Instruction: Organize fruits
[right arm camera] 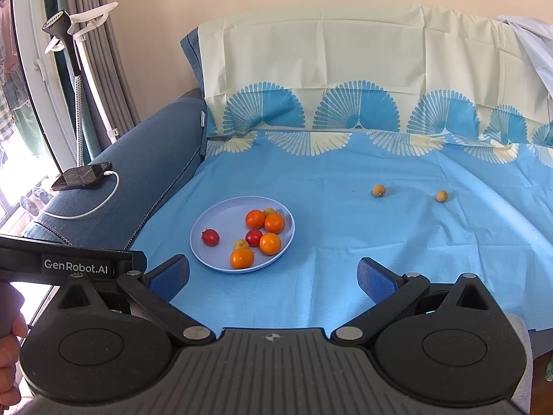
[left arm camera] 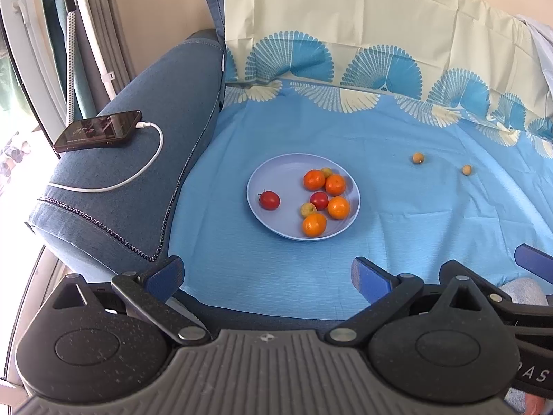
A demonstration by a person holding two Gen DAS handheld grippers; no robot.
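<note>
A pale blue plate (left arm camera: 266, 178) (right arm camera: 221, 212) lies on the blue sheet and holds several oranges (left arm camera: 314, 179) (right arm camera: 255, 218), two red fruits (left arm camera: 269, 200) (right arm camera: 211, 237) and small yellow-green fruits (left arm camera: 307, 209). Two small tan fruits (left arm camera: 418, 158) (left arm camera: 467, 169) lie loose on the sheet to the plate's right; they also show in the right wrist view (right arm camera: 379, 190) (right arm camera: 441, 195). My left gripper (left arm camera: 268, 276) is open and empty, well short of the plate. My right gripper (right arm camera: 273, 276) is open and empty, near the plate's right front.
A blue sofa armrest (left arm camera: 138, 173) on the left bears a phone (left arm camera: 100, 130) with a white charging cable (left arm camera: 148, 159). A cream and blue patterned cover (left arm camera: 345, 34) drapes the backrest. A garment steamer stand (right arm camera: 79, 69) and curtains are at far left.
</note>
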